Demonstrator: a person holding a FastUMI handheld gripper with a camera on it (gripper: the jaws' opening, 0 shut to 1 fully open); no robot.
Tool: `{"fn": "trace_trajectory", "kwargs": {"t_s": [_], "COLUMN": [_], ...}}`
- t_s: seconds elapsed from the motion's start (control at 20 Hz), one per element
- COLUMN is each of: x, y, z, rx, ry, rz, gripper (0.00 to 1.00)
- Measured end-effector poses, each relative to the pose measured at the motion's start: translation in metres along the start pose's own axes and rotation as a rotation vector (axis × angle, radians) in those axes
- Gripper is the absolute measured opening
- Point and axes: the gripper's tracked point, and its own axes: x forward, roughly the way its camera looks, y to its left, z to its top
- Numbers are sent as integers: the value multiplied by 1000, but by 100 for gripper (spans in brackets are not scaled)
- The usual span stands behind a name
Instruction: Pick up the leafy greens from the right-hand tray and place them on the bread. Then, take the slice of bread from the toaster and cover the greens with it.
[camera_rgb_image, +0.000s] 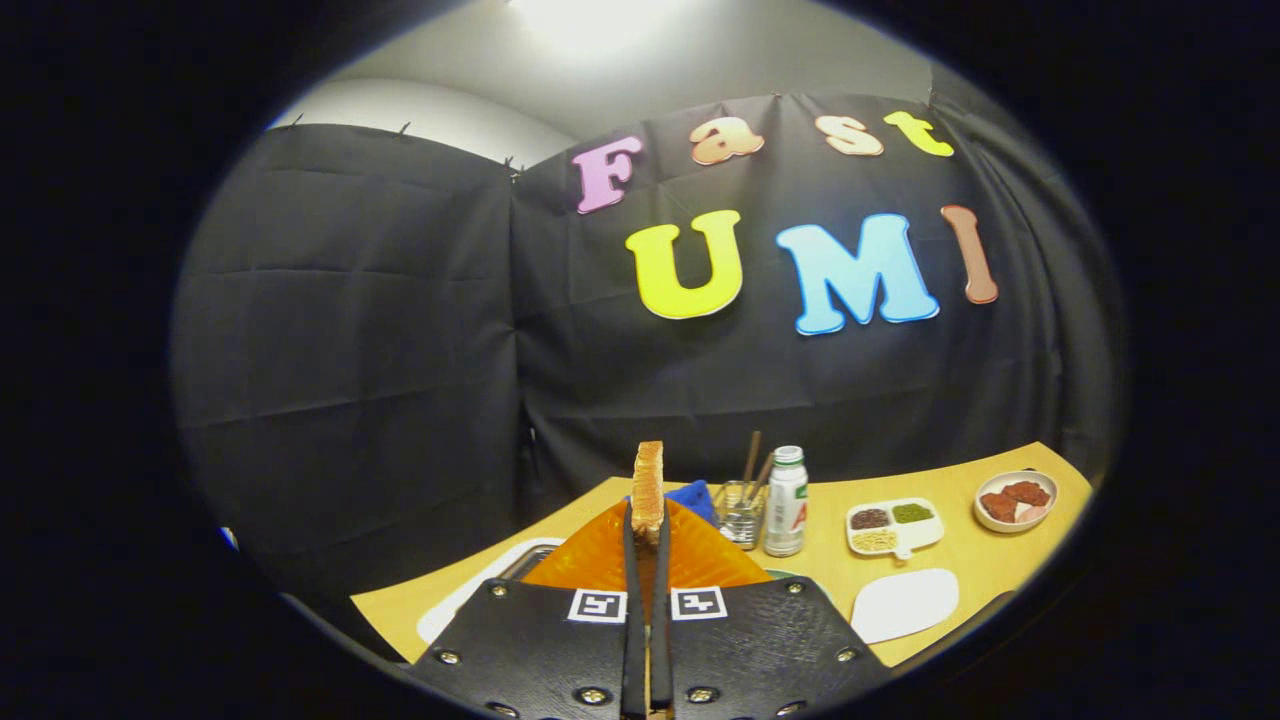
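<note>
My gripper (647, 525) is shut on a slice of toasted bread (648, 478). The slice stands on edge, pinched between the two fingers, with its upper part sticking up past the fingertips. Right under and behind the bread sits an orange ribbed toaster (595, 560), partly hidden by the gripper body. The bread is lifted above the toaster top.
On the yellow table (980, 560), beyond the fingers to the right, stand a glass with chopsticks (741, 510), a white bottle (786, 500), a divided dish of seeds (893, 526), a bowl of red pieces (1015, 499) and a white tray (905, 604). Another white tray (470, 595) lies left. A blue object (692, 494) sits behind the toaster.
</note>
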Motion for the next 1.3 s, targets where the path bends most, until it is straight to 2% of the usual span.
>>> {"fn": "trace_trajectory", "kwargs": {"t_s": [0.25, 0.45, 0.6, 0.95, 1.2, 1.25, 1.3], "x": [15, 33, 45, 63, 60, 58, 58], "y": [-38, -37, -27, -36, -79, -86, -91], "z": [-38, -75, -95, -130, -150, -155, -161], "rx": [74, 141, 157, 132, 101, 93, 85], "ry": [61, 113, 121, 178, 245, 269, 286], "rz": [-42, -14, 9, -15, -129, -144, -153], "gripper": [2, 2, 2, 2, 11, 16, 17]}}
